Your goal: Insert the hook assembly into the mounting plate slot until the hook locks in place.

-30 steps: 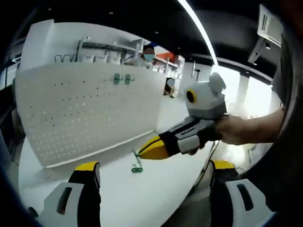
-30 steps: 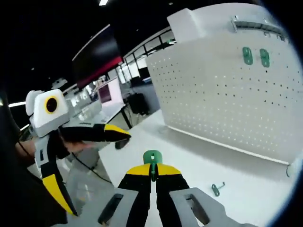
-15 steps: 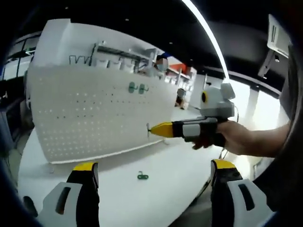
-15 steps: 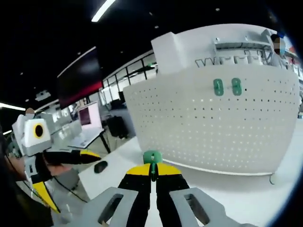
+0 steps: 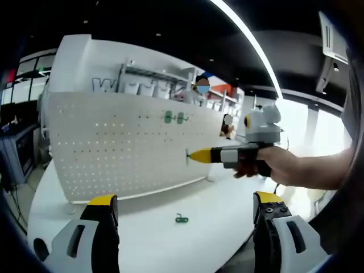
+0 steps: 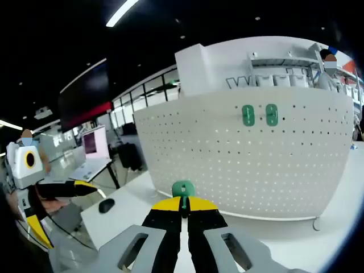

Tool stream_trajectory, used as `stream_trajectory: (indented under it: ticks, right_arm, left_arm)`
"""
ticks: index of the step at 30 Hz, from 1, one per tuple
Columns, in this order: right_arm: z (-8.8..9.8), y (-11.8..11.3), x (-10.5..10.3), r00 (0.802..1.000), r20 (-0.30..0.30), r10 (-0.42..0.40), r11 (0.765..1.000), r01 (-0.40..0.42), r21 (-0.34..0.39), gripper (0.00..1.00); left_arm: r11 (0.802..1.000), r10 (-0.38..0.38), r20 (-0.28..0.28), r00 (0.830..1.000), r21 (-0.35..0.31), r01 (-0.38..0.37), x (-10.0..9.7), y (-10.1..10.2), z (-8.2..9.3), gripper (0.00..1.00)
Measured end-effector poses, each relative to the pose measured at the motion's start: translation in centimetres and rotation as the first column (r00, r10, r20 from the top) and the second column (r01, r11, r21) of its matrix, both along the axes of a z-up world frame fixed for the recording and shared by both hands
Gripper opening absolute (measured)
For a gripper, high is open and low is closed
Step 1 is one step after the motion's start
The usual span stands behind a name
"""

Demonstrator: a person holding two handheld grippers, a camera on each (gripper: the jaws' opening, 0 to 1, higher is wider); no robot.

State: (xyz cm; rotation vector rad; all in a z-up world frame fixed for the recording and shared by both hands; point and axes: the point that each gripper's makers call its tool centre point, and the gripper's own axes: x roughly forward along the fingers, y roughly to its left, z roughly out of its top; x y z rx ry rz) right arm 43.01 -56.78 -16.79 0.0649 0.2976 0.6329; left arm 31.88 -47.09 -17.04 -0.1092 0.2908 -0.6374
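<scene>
Pegboard: white perforated panel [image 5: 128,145] standing upright on the white worktop [image 5: 153,227], along its far edge; seen again in the right gripper view [image 6: 244,165].
Mounted hooks: two green hooks [image 5: 174,118] side by side high on the pegboard, right of its middle in the left gripper view; in the right gripper view the pair [image 6: 260,114] sits near the top of the panel, close together but apart.
Loose hook: small green hook [image 5: 181,218] lying flat on the worktop in front of the pegboard, well apart from both tongs.
Left gripper: jaws wide [image 5: 185,227], yellow tips spread far apart, nothing between them; the loose hook lies beyond and between them. In the right gripper view it shows at the left edge [image 6: 94,187], held by a hand, off the worktop's near edge.
Right gripper: jaws narrow [image 6: 182,206], pinched onto a green hook [image 6: 182,190] that sticks up from between the yellow tips, pointing toward the pegboard, not touching it. In the left gripper view it is raised above the worktop [image 5: 193,156], held by a hand [image 5: 276,168], its tip near the pegboard's right end; whether it touches the panel I cannot tell.
Mouse: dark computer mouse [image 6: 106,205] on the worktop near its left edge.
</scene>
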Motion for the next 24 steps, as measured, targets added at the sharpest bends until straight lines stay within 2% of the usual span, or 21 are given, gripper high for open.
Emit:
stream_trajectory:
  ticks: [6, 15, 24]
  right_arm:
    - [1.4, -2.3, 3.0, 0.995, 0.044, -0.084, 0.996, 0.084, 0.008, 0.00]
    - [2.8, -5.5, 6.4, 0.980, 0.097, -0.172, 0.985, 0.174, -0.015, 0.00]
    - [5.4, -9.6, 10.2, 0.947, 0.169, -0.272, 0.960, 0.279, -0.016, 0.00]
  left_arm:
    - [1.000, -0.003, -0.009, 1.000, 0.026, 0.003, 0.3, 0.3, -0.4, 1.00]
    - [1.000, -0.001, -0.010, 1.000, 0.024, 0.001, 0.6, 0.4, -0.4, 1.00]
    - [0.999, 0.007, -0.019, 1.000, 0.033, -0.006, 0.7, 1.0, -0.7, 1.00]
